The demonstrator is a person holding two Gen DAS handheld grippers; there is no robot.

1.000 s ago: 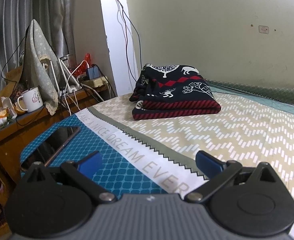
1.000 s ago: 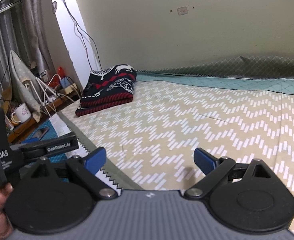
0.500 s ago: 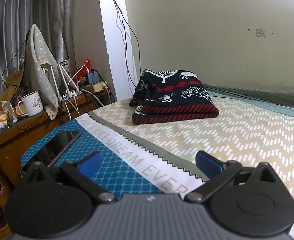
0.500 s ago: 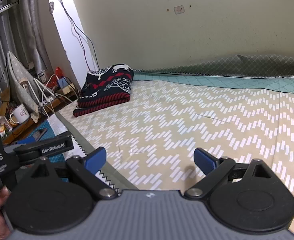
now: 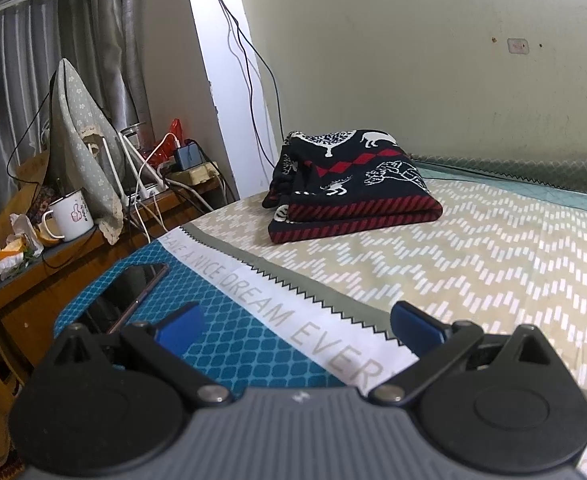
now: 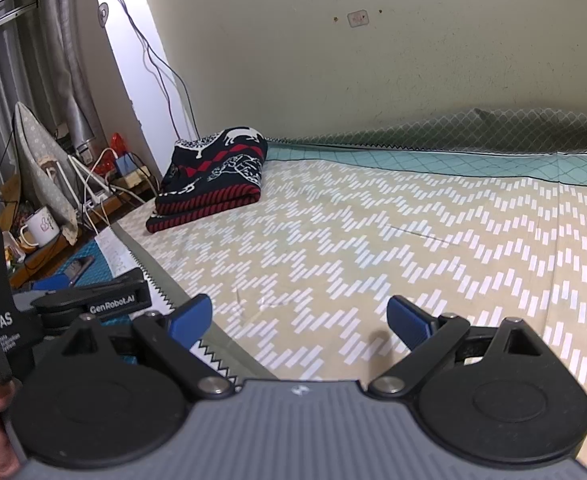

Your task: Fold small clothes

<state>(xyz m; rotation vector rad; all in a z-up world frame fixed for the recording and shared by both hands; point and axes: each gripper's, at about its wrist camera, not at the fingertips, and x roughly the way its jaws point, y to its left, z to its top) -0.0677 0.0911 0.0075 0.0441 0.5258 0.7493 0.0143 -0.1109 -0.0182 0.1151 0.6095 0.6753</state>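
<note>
Sweater [image 5: 349,184] (folded) lengthwise toward wall

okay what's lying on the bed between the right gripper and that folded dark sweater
Nothing: in the right wrist view only bare zigzag bedsheet lies between the open right gripper and the folded sweater.

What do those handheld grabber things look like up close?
Both are alike: the left gripper and the right gripper each have a ribbed grey body, two round black discs, black link arms on silver pivots, and blue-tipped fingers. Seen from the right wrist view, the left one's black side bears white "GenRobot.AI" lettering.
</note>
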